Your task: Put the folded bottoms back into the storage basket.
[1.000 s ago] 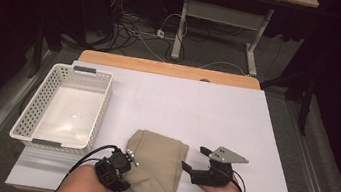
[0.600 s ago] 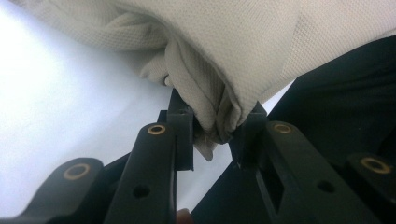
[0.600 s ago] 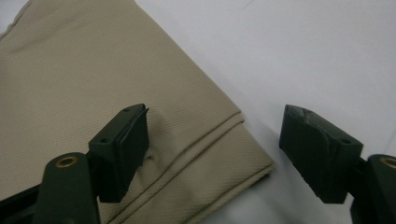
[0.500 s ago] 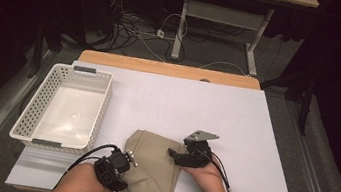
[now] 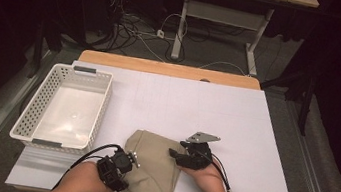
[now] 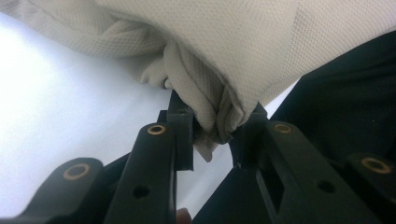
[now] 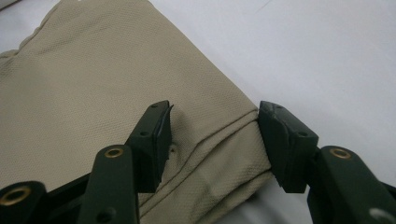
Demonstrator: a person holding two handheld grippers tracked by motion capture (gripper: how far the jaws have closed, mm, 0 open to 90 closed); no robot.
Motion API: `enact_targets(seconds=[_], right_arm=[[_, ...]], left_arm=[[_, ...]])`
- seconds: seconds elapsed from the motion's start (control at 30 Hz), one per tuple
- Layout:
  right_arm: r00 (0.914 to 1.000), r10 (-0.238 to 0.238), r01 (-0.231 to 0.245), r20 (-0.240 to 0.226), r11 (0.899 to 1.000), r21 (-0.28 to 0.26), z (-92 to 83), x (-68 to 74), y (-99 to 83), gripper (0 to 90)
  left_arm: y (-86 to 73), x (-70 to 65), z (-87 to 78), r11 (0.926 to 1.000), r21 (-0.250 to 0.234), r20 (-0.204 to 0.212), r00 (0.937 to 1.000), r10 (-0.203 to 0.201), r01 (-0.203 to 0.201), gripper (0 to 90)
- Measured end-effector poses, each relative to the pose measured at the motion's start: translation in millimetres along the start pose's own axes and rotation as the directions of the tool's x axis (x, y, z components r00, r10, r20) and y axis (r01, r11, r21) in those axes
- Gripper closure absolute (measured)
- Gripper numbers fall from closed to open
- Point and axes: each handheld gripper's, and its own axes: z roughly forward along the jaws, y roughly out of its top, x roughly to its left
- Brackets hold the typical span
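The left gripper (image 5: 130, 157) pinched a bunched fold of the beige cloth (image 5: 156, 167) at the table's near edge. The right gripper (image 5: 176, 155) had just been closing, jaws astride the cloth's right hem, not yet pressing.

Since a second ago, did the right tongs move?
Yes. The right tongs shifted left toward the white basket, from bare table onto the beige cloth's right edge. Their jaws have just been closing, with the cloth's hem between them.
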Motion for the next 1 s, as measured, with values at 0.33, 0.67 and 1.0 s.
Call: enact_targets(seconds=[0.33,0.67,1.0], right_arm=[[1.0,0.003,-0.003,-0.009,1.0,-0.002,-0.3,-0.5,-0.3,47.6],[0.9999,-0.016,0.016,-0.003,1.0,0.004,2.7,0.8,2.3,45.1],[0.9989,-0.004,0.004,-0.046,1.0,-0.002,2.3,0.3,1.4,64.0]], left_arm=[[3.2,1.2,-0.4,0.9998,0.02,0.005,1.0,0.002,-0.002,70.5],[3.8,1.8,-0.5,0.9996,0.027,0.006,1.0,0.006,-0.006,69.7],[3.0,0.0,-0.3,0.9997,0.022,-0.004,0.9999,0.01,-0.01,69.9]])
